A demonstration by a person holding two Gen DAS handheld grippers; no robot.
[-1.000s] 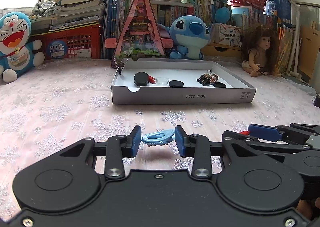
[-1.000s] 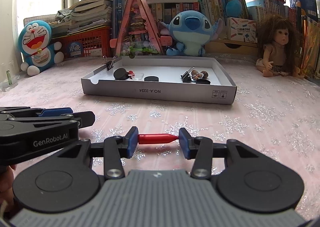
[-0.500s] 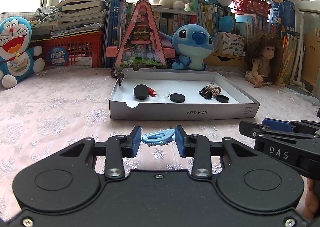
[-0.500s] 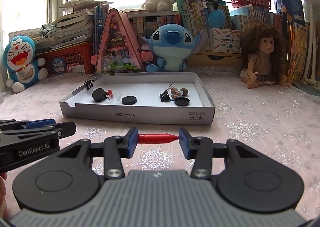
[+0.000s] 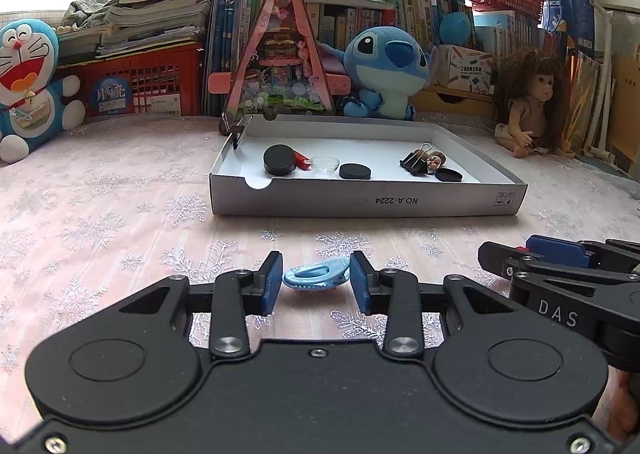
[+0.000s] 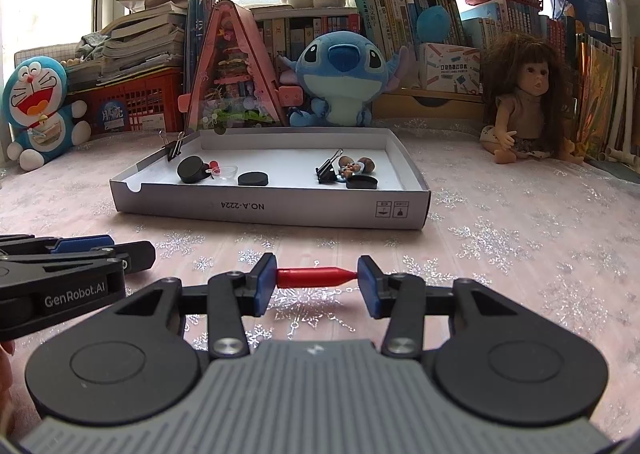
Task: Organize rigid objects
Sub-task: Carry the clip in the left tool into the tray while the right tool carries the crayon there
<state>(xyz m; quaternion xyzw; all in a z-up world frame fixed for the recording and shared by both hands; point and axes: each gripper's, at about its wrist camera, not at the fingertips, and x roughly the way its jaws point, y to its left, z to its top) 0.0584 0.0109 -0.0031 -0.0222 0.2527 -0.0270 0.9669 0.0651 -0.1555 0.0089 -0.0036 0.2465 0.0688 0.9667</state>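
My left gripper [image 5: 316, 280] is shut on a light blue plastic clip [image 5: 316, 278], held above the pink snowflake cloth. My right gripper [image 6: 316, 278] is shut on a red pen-like piece [image 6: 314, 277], held end to end between the pads. A shallow white box [image 5: 360, 200] [image 6: 272, 210] stands ahead of both. It holds black round lids [image 5: 279, 159], a clear dish [image 5: 325, 164], a black binder clip [image 5: 416, 162] and a small figure [image 6: 352, 168]. Each gripper shows at the edge of the other's view.
Plush toys, a pink triangular dollhouse [image 5: 280, 54], a red crate [image 5: 136, 86] and books line the back. A doll [image 5: 532, 102] sits at the back right. A binder clip [image 6: 174, 148] is clipped on the box's left wall.
Both grippers have lifted and moved closer to the white box, each still holding its object. The right gripper has shifted so the box sits more to the left in its view.
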